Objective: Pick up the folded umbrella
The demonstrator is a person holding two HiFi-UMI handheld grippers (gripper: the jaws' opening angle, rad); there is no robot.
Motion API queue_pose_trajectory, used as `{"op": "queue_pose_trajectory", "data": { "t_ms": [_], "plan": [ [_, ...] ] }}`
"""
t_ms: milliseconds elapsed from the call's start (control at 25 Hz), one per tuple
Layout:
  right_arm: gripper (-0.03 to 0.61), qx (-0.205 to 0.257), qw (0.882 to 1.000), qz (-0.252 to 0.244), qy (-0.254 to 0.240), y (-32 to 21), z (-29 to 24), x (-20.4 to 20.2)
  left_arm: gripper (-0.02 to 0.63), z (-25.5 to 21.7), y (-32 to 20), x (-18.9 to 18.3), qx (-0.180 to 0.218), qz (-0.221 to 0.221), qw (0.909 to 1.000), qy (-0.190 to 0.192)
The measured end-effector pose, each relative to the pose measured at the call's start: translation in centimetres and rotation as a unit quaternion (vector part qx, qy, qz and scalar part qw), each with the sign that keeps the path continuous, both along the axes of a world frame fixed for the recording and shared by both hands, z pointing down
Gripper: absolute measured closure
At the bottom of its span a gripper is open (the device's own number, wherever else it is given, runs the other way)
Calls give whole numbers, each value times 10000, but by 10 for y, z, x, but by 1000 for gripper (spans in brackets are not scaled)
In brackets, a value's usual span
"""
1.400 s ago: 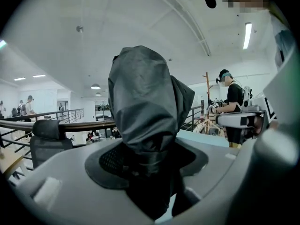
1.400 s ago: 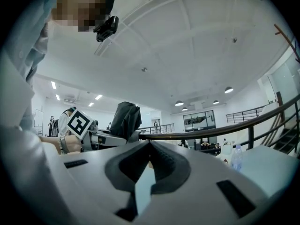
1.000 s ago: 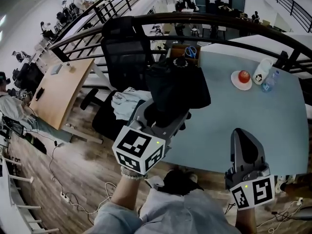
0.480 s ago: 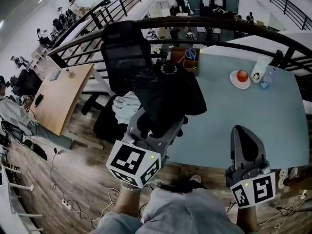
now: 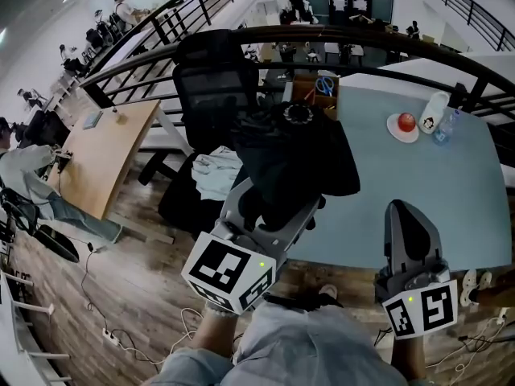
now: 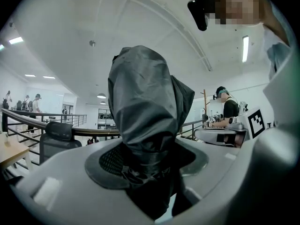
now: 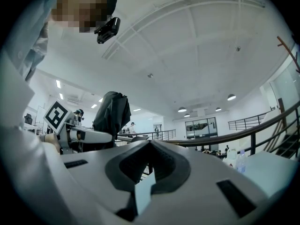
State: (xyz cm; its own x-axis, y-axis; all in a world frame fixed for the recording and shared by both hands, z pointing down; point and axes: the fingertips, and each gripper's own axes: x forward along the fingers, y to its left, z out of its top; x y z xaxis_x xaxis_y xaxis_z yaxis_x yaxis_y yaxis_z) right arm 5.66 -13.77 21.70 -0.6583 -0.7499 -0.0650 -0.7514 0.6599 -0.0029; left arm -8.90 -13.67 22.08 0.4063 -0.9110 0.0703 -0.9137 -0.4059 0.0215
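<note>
The folded black umbrella (image 5: 294, 155) stands upright off the table, its round end cap facing up. My left gripper (image 5: 272, 207) is shut on its lower part, above the table's left edge. In the left gripper view the umbrella's crumpled dark fabric (image 6: 147, 111) rises from between the closed jaws of the left gripper (image 6: 149, 172) and fills the centre. My right gripper (image 5: 410, 236) hovers at the table's near edge, jaws together and empty. The right gripper view shows the right gripper (image 7: 149, 163) pointing upward, with the umbrella (image 7: 111, 111) off to the left.
On the pale blue table (image 5: 426, 183) at the far right are a plate with a red apple (image 5: 405, 124), a white bottle (image 5: 433, 112) and a clear bottle (image 5: 444, 129). A box with scissors (image 5: 320, 87) is behind the umbrella. A black office chair (image 5: 211, 87) and a railing (image 5: 362, 37) lie beyond.
The left gripper has kept its hold on the umbrella and drifted slightly left, then back right, staying raised. The right gripper has hardly moved.
</note>
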Motion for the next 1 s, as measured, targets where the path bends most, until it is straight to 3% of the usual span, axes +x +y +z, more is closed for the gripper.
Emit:
{"op": "queue_pose_trajectory", "data": {
  "t_ms": [480,1000],
  "plan": [
    [580,124,9999,116,14,7,-6,-15,342,5,9,-5,14,284,9996,70],
    [580,29,9998,188,51,10,1,-14,342,8,10,-9,-52,310,9994,173]
  ]
}}
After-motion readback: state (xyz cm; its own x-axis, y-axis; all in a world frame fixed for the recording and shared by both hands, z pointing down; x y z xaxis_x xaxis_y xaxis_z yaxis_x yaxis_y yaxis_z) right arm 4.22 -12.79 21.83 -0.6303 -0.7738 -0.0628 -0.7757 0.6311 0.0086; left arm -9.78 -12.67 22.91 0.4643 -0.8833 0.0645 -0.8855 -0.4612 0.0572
